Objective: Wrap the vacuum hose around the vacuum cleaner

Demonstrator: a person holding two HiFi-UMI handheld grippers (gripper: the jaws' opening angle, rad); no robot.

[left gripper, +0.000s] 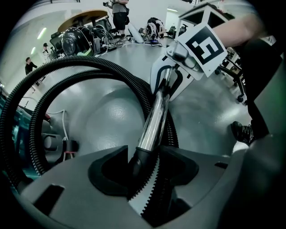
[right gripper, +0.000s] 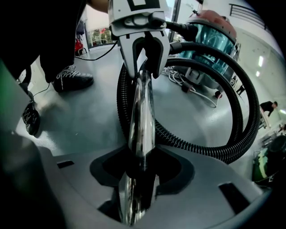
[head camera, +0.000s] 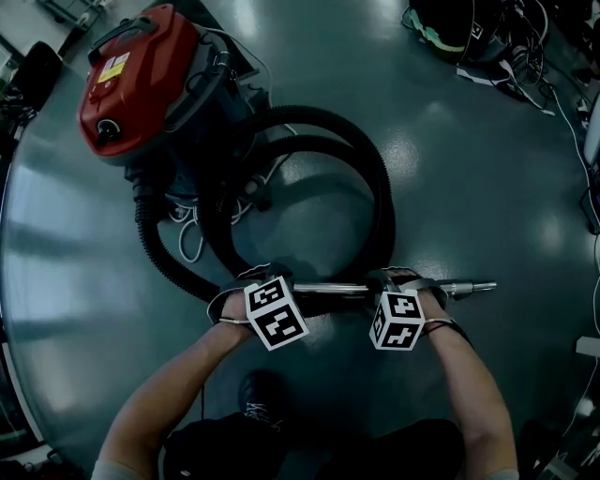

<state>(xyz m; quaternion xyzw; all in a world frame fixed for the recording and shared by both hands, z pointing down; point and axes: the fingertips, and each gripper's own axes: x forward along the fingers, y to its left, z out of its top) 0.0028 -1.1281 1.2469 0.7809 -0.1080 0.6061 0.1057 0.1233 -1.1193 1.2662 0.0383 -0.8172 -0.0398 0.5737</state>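
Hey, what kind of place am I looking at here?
Probably an indoor lab or workshop hall: a wide, smooth grey floor, tangled cables and gear at its edge, and a cluttered table with people standing nearby.

A glossy grey floor (head camera: 469, 169) fills the head view. At the upper right of that view lies a heap of dark bags and tangled cables (head camera: 478, 37). A dark shoe (head camera: 258, 403) stands at the lower middle, and a white cord (head camera: 192, 239) lies looped left of centre.

In the left gripper view a person (left gripper: 30, 66) stands at the upper left. Another person (left gripper: 119, 13) stands at the top middle, near a curved wooden tabletop (left gripper: 82, 15). A wheeled chair base (left gripper: 237, 87) shows at the right.

In the right gripper view a laced sneaker (right gripper: 71, 79) sits at the upper left, and a black cable (right gripper: 100, 54) trails above it.
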